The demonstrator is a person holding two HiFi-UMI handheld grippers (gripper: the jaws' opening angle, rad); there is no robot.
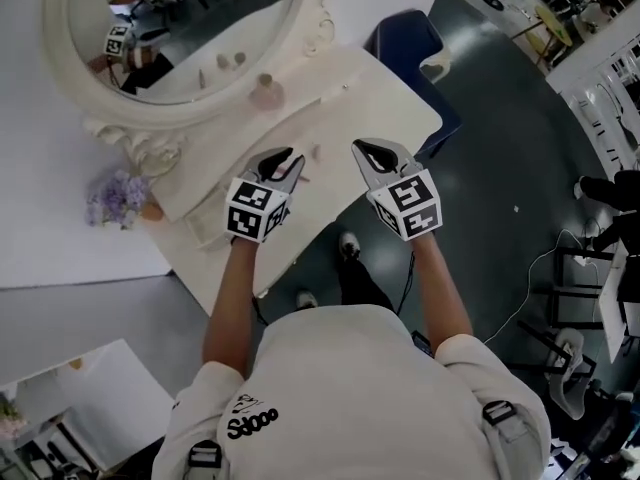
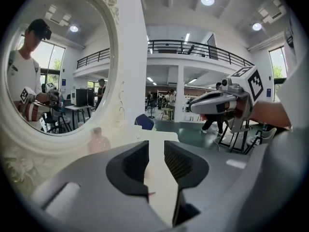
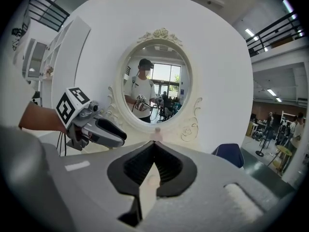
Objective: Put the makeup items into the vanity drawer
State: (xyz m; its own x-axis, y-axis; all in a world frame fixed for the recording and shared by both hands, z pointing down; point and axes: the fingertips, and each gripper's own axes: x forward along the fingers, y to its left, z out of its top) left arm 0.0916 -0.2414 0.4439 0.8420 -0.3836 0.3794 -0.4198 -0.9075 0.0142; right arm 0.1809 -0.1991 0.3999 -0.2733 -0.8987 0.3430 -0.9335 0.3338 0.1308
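Observation:
A white vanity table [image 1: 390,98] stands under an oval mirror [image 1: 180,28]. A pink perfume bottle [image 1: 266,93] sits near the mirror's base; it also shows in the left gripper view [image 2: 99,140]. A small pale item [image 1: 315,152] and a thin reddish stick [image 1: 303,178] lie on the tabletop between my grippers. My left gripper [image 1: 288,160] hovers over the table with its jaws apart and nothing between them [image 2: 156,151]. My right gripper [image 1: 368,151] hovers beside it, its fingertips touching and holding nothing [image 3: 154,146].
Purple flowers [image 1: 118,198] lie left of the vanity, below the mirror frame. A blue chair [image 1: 415,43] stands behind the table's right end. The person's shoes [image 1: 348,245] are on the dark floor at the table's front edge.

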